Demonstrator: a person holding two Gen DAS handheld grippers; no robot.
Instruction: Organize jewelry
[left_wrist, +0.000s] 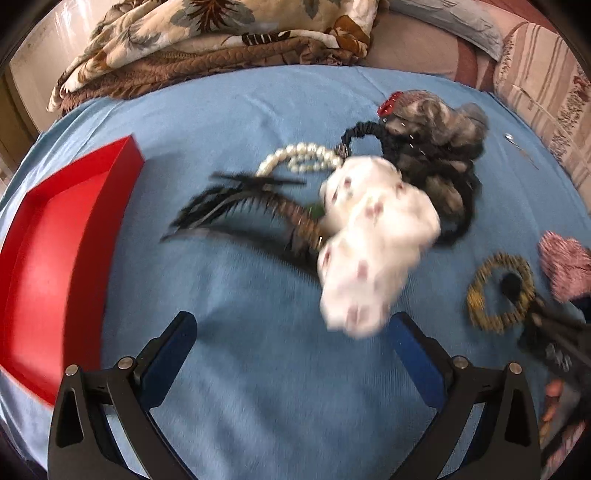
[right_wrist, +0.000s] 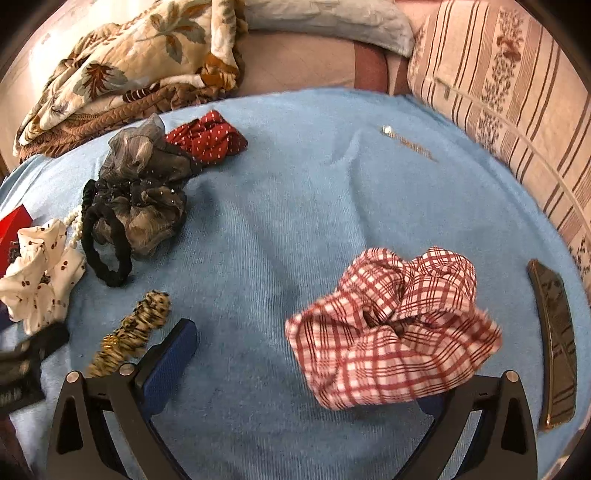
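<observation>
Jewelry and hair pieces lie heaped on the blue cloth (left_wrist: 258, 110), right of the red tray (left_wrist: 55, 258). Left tongs (left_wrist: 291, 332) gape empty; tangled pearls (left_wrist: 303, 158) may drag neighbours. Right tongs (right_wrist: 314, 354) spread, touching the plaid scrunchie (right_wrist: 391, 332), which could slip. No writing is legible.

A floral quilt (right_wrist: 122, 66) and striped cushion (right_wrist: 517, 96) border the blue cloth (right_wrist: 295, 206).

Soft, even daylight with faint shadows. Fisheye bending darkens the corners. Motion blur smears the white spotted fabric scrunchie (left_wrist: 373, 243); the red-and-white checked fabric scrunchie (right_wrist: 391, 332) is sharper.
</observation>
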